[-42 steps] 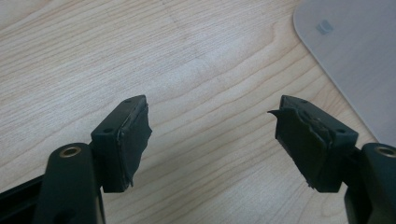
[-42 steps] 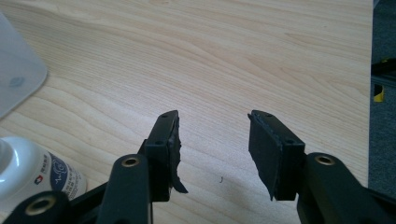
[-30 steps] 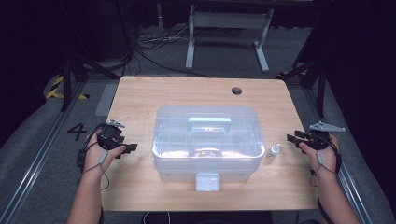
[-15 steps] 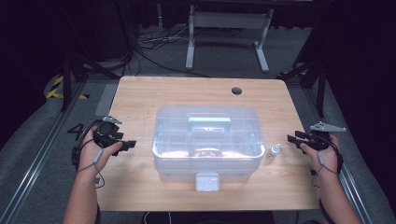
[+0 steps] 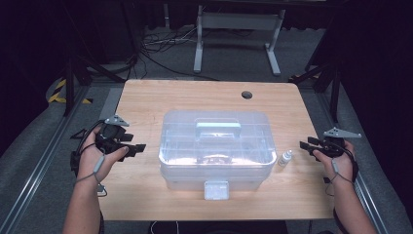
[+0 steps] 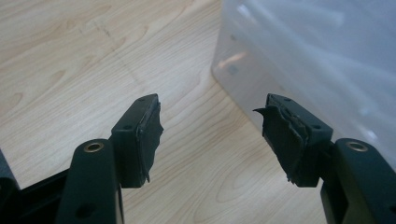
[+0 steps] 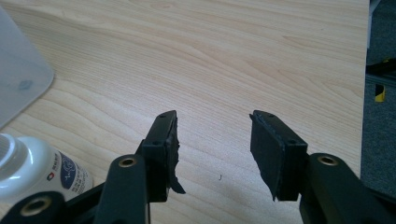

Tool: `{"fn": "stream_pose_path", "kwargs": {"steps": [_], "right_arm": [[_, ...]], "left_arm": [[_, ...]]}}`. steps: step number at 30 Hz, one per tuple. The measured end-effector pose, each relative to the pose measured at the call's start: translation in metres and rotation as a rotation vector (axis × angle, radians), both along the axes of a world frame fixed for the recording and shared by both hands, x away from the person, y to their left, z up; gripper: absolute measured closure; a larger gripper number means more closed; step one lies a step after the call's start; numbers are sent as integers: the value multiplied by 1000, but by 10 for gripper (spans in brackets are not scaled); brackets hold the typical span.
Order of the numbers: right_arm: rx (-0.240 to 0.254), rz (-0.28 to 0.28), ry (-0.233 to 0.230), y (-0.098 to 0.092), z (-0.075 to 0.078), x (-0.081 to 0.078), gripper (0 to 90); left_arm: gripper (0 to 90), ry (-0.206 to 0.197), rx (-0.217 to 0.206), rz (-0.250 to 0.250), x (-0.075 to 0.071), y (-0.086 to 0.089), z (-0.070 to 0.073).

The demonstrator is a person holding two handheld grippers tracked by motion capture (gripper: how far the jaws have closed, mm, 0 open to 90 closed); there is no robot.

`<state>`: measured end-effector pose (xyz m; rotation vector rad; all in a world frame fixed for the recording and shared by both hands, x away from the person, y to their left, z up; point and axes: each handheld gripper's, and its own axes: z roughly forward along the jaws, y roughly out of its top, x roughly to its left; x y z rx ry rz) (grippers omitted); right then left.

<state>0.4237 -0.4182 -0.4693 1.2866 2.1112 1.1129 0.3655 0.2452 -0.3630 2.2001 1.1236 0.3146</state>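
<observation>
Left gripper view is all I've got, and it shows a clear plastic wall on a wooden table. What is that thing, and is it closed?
Observer: It is a clear storage box in the middle of the table, with its lid on, a handle on top and a latch at the front.
Operator: Anything else on the table?
Observer: A small white bottle sits just to the right of the box.
Operator: Where is the other gripper?
Observer: The right gripper is held at the table's right edge, just beyond the bottle. It is open, with nothing between its jaws.
</observation>
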Motion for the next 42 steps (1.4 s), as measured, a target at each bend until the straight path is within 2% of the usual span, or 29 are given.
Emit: {"fn": "stream_pose_path", "kwargs": {"steps": [4, 8, 9, 11, 12, 13, 18, 25, 29, 31, 38, 40, 42], "right_arm": [[2, -4, 4, 0, 0, -1, 518], [-1, -2, 7, 1, 0, 0, 516], [-2, -3, 7, 2, 0, 0, 516], [-4, 0, 6, 3, 0, -1, 514], [-4, 0, 6, 3, 0, -1, 514], [-3, -3, 4, 3, 0, -2, 512], [8, -16, -3, 0, 2, -6, 511], [12, -28, 5, -5, 4, -14, 501], [20, -38, 6, -10, 4, -17, 501], [27, -46, 11, -12, 3, -20, 501], [27, -47, 12, -12, 3, -22, 501], [24, -45, 11, -11, 3, -22, 501], [25, -39, 14, -10, 3, -22, 501]], "left_arm": [[371, -45, -27, -12, -8, -7, 12], [368, -101, -90, -36, -16, -13, 26], [366, -101, -90, -36, -16, -13, 26], [365, -135, -126, -66, -21, -18, 34], [365, -135, -126, -66, -21, -18, 34], [364, -160, -151, -94, -23, -23, 38], [351, -196, -188, -141, -23, -38, 45], [334, -190, -185, -200, -11, -61, 45], [323, -196, -189, -229, -4, -72, 45], [306, -205, -190, -260, 1, -83, 45], [280, -203, -208, -288, 9, -99, 41], [286, -189, -220, -293, 11, -102, 39], [291, -201, -228, -286, 13, -107, 38]]}}
